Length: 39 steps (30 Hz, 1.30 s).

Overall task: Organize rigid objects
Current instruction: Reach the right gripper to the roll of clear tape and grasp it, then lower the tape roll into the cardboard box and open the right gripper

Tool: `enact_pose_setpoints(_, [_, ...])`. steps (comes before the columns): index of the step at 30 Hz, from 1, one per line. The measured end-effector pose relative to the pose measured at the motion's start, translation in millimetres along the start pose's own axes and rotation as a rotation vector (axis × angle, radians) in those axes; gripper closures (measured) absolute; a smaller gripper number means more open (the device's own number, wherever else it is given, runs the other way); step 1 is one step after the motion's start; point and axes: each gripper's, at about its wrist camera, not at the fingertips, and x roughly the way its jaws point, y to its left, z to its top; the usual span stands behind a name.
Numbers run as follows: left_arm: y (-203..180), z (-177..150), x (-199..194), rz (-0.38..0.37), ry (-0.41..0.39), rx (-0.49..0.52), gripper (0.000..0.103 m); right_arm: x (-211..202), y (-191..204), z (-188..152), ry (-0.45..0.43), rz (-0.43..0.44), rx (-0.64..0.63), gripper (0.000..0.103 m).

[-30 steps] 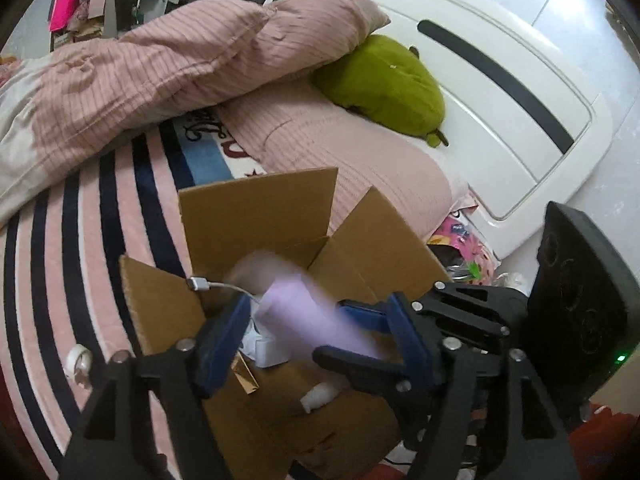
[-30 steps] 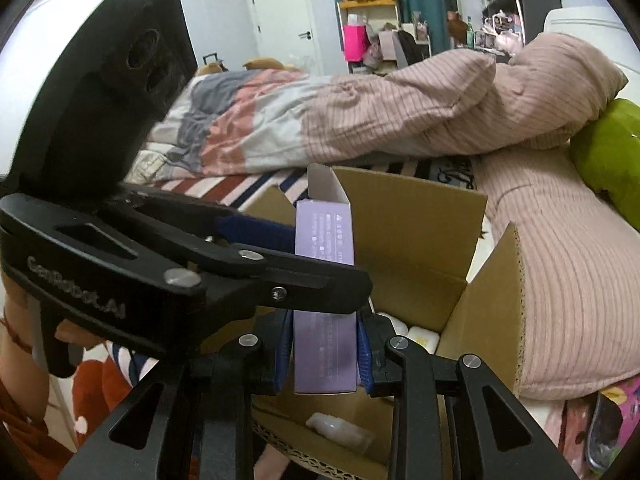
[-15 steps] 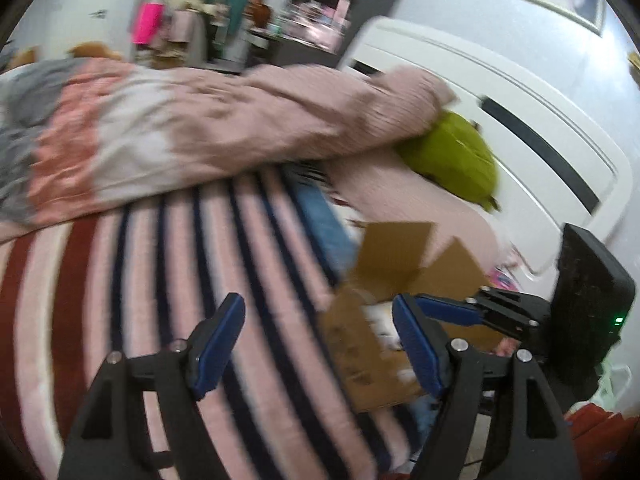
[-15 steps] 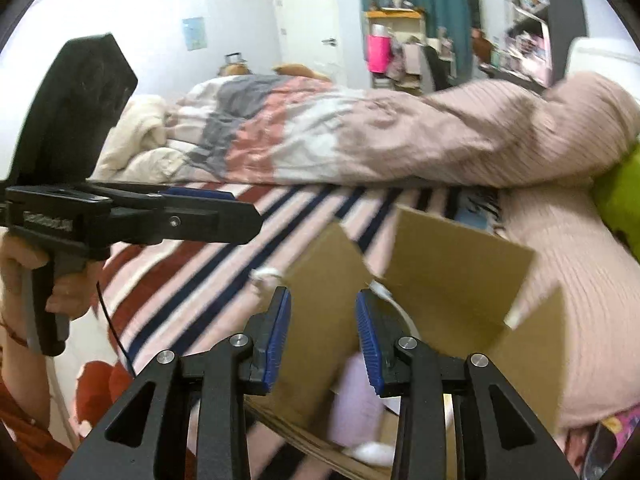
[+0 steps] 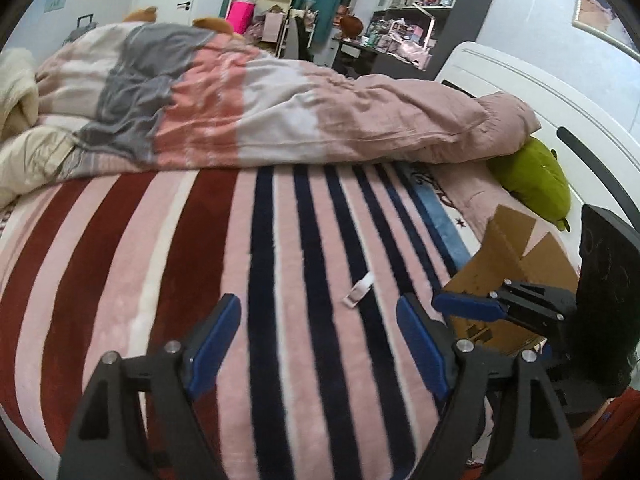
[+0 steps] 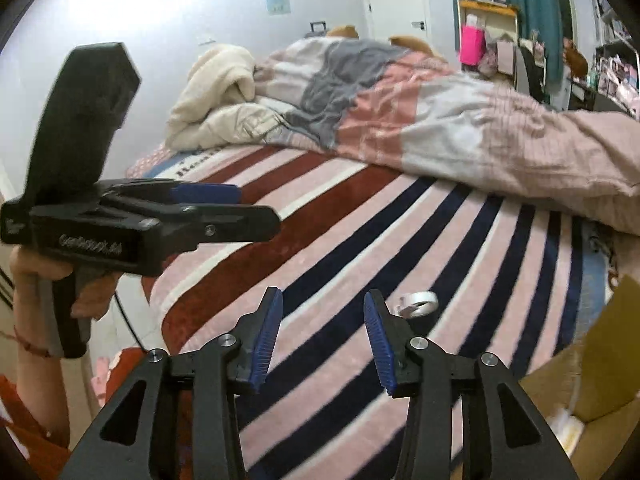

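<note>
A brown cardboard box [image 5: 516, 264] stands open on the striped blanket at the right; it also shows at the right edge of the right wrist view [image 6: 600, 372]. A small white roll-like object [image 5: 359, 289] lies on the blanket left of the box; in the right wrist view it [image 6: 416, 303] sits just beyond my right fingers. My left gripper [image 5: 318, 338] is open and empty above the blanket. My right gripper [image 6: 323, 336] is open and empty. The right gripper also appears in the left wrist view [image 5: 468, 307], beside the box.
A rumpled pink, grey and white duvet [image 5: 248, 112] lies across the far side of the bed. A green plush [image 5: 532, 178] rests by the white headboard [image 5: 560, 112]. A cream blanket [image 6: 216, 92] is piled at the far left. Shelves and a desk stand behind.
The right gripper let go of the purple box over the cardboard box and opened wider. Both grippers swung left, away from the box, and now face the striped blanket.
</note>
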Motion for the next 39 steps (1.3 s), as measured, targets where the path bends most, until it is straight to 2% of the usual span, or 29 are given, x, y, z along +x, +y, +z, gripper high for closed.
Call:
enact_pose_setpoints(3, [14,-6,6,-0.008,0.007,-0.025,0.026,19,-3,0,0.002,-0.032,0.025,0.065])
enact_pose_setpoints(6, [27,-11,9,-0.016,0.002,-0.044,0.026,42,-12,-1,0.013,-0.109,0.058,0.065])
enact_pose_setpoints(9, [37,-13,11,-0.016,0.006,-0.067,0.026,74,-24,-6,0.032,-0.226,0.047,0.065])
enact_pose_setpoints(13, [44,-15,15,-0.005,0.020,-0.080,0.026,96,-41,-7,0.011,-0.306,0.042,0.065])
enact_pose_setpoints(15, [46,-17,17,-0.004,0.025,-0.084,0.026,103,-48,-8,0.042,-0.314,0.048,0.065])
enact_pose_setpoints(18, [47,-16,19,-0.011,0.025,-0.091,0.026,107,-59,-18,0.091,-0.266,0.109,0.064])
enact_pose_setpoints(21, [45,-13,20,-0.013,0.028,-0.088,0.026,104,-60,-26,0.098,-0.283,0.102,0.064])
enact_pose_setpoints(26, [36,-12,18,-0.017,0.024,-0.070,0.026,109,-70,-41,0.177,-0.288,0.130,0.059])
enact_pose_setpoints(28, [36,-13,17,-0.010,0.026,-0.070,0.026,111,-74,-46,0.177,-0.310,0.133,0.047])
enact_pose_setpoints(30, [35,-14,16,-0.005,0.030,-0.069,0.026,114,-78,-50,0.174,-0.325,0.141,0.045])
enact_pose_setpoints(35, [35,-13,16,-0.005,0.035,-0.067,0.026,116,-81,-50,0.130,-0.303,0.117,0.045])
enact_pose_setpoints(37, [31,-14,13,-0.005,0.033,-0.056,0.026,121,-79,-49,0.130,-0.302,0.094,0.063])
enact_pose_setpoints(39, [25,-14,11,-0.006,0.031,-0.049,0.026,119,-73,-48,0.130,-0.312,0.077,0.063])
